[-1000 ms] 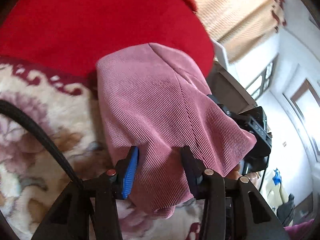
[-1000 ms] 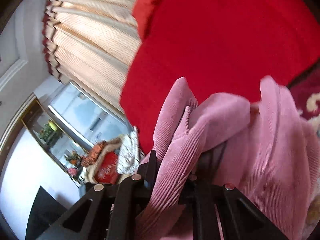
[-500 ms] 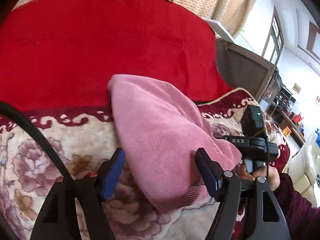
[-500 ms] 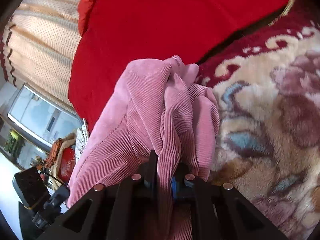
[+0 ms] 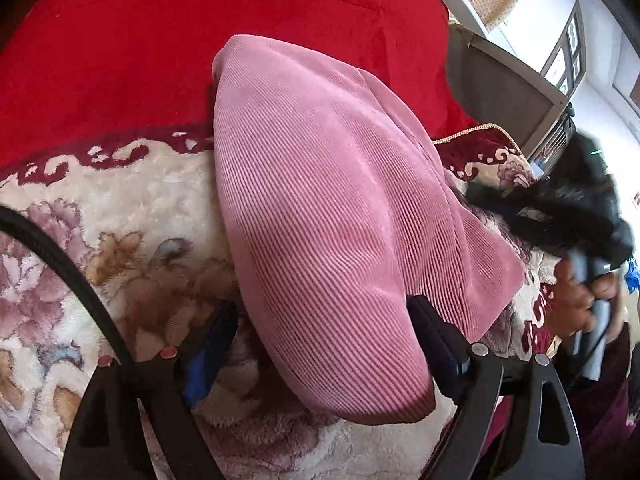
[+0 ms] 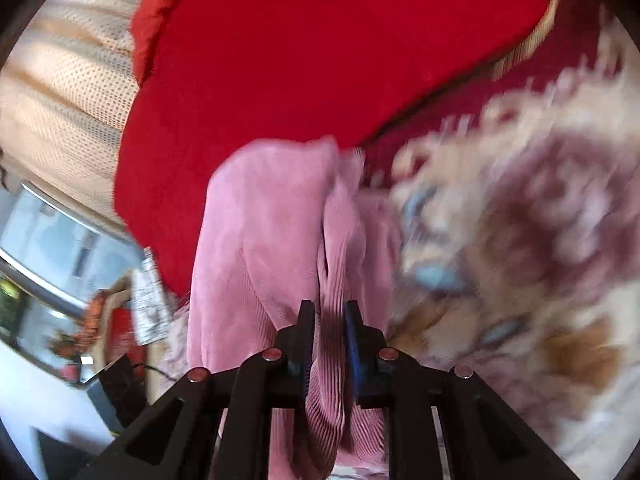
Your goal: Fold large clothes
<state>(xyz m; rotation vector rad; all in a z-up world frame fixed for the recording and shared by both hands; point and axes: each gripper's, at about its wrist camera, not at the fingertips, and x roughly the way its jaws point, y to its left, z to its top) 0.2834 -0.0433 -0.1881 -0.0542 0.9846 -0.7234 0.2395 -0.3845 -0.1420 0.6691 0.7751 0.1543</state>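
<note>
A pink corduroy garment [image 5: 336,216] lies folded on a floral plush blanket [image 5: 100,208], its far end against a red cover. My left gripper [image 5: 320,336] is open, its jaws wide apart on either side of the garment's near edge, not clamping it. My right gripper [image 6: 328,328] is shut on a bunched fold of the same pink garment [image 6: 264,232]; this view is blurred by motion. The right gripper and the hand holding it also show in the left wrist view [image 5: 576,216], at the garment's right side.
A red cover [image 5: 200,40] spans the back of the bed. A headboard or furniture edge [image 5: 504,96] stands at the right. Curtains [image 6: 60,80] and a window lie to the left in the right wrist view. A black cable [image 5: 68,268] crosses the left wrist view.
My left gripper has opened and let go of the garment, which has dropped onto the blanket. My right gripper stays clamped on its fold and has lowered towards the blanket.
</note>
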